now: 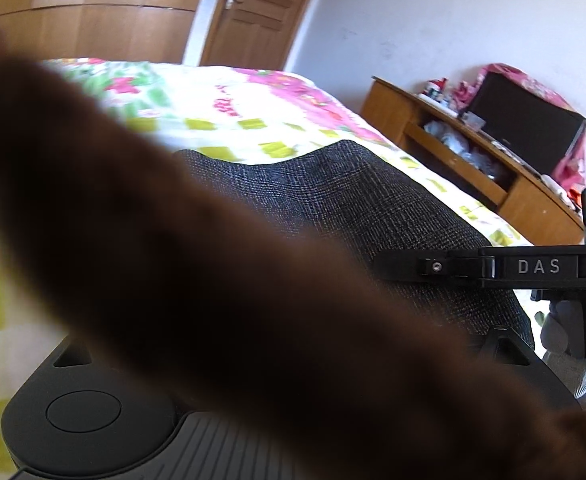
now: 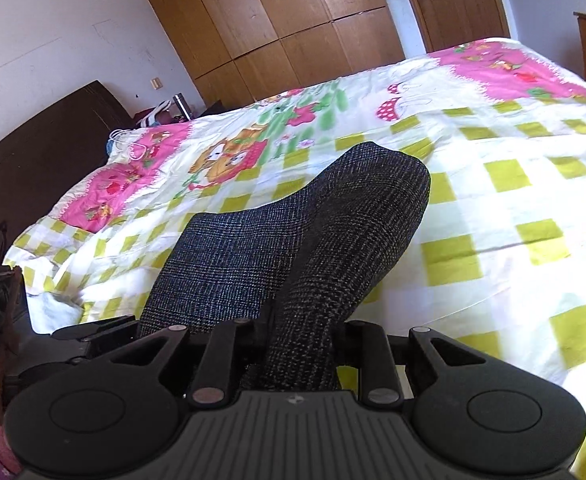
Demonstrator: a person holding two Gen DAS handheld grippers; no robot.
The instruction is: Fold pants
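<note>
Dark grey checked pants [image 2: 293,240] are draped over a bed covered by a floral, green-checked quilt [image 2: 513,208], and one gathered end is pinched between the fingers of the right gripper [image 2: 293,344]. A blurred brown mass [image 1: 173,260] blocks the left wrist view, so the spread of the left gripper [image 1: 253,360] cannot be told. A wooden wardrobe [image 2: 285,24] stands behind.

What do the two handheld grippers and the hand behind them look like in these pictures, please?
The right gripper is matte black plastic with a ribbed base, round side discs and metal-pinned linkage bars; white letters "DAS" mark its side. The left gripper looks alike, mostly hidden. A white knit glove covers the hand.
</note>
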